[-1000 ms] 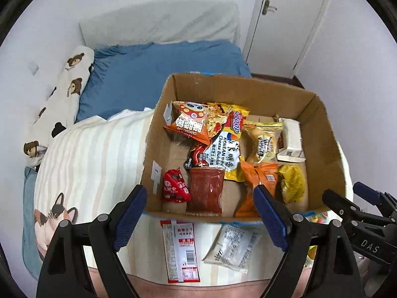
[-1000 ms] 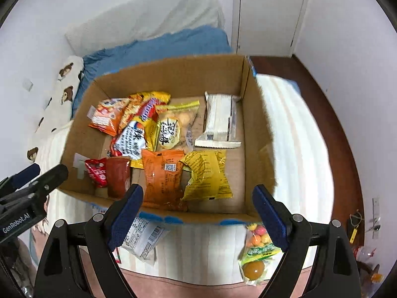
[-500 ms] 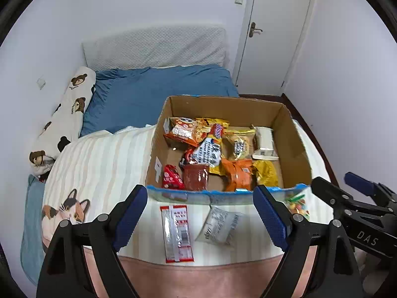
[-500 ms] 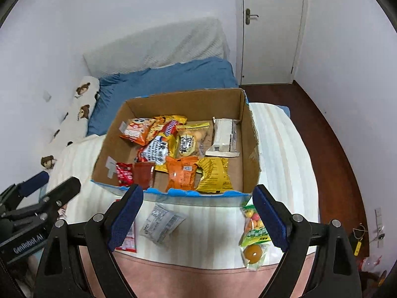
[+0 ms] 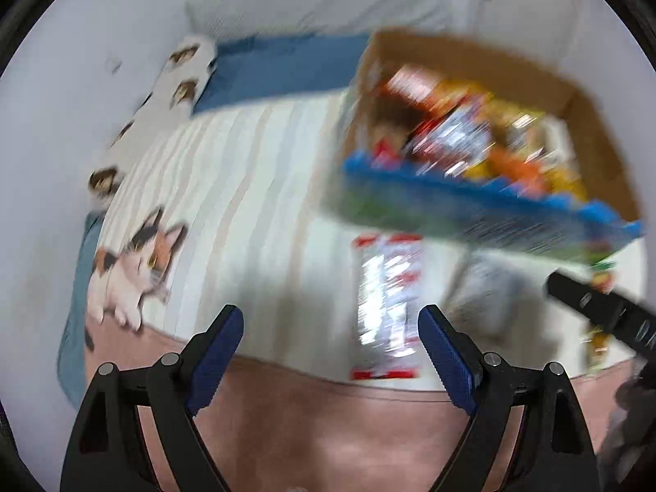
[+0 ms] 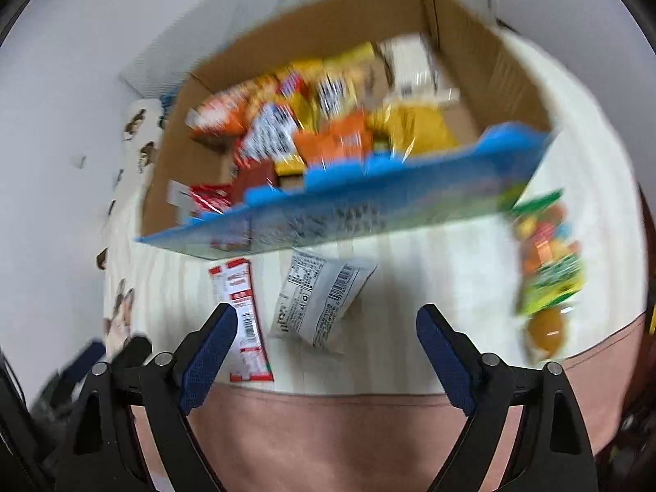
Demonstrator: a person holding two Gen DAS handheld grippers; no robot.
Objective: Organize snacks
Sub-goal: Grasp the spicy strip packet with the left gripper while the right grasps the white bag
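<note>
A cardboard box [image 5: 471, 201] with a blue front flap stands on the bed, full of several snack packs; it is blurred in both views [image 6: 369, 188]. In front of it lie a long red-and-white packet [image 5: 387, 307] [image 6: 242, 320], a grey-white packet [image 6: 320, 303] and a colourful candy bag [image 6: 549, 274]. My left gripper [image 5: 328, 315] is open above the blanket, and the red-and-white packet lies below, near its right finger. My right gripper [image 6: 326, 313] hangs over the grey-white packet with its jaws closing and nothing touching its pads. Its black finger [image 5: 594, 307] shows at the right of the left wrist view.
The bed has a striped blanket with a cat print [image 5: 131, 270] and a pink border [image 6: 328, 430] at the near edge. A bear-print pillow [image 5: 180, 82] and blue sheet [image 5: 279, 69] lie behind. White walls close in at the left and back.
Both grippers have sunk toward the near edge of the bed, so the loose packets look larger. The left wrist view has swung left, putting the box at the right. Both pictures are motion-blurred.
</note>
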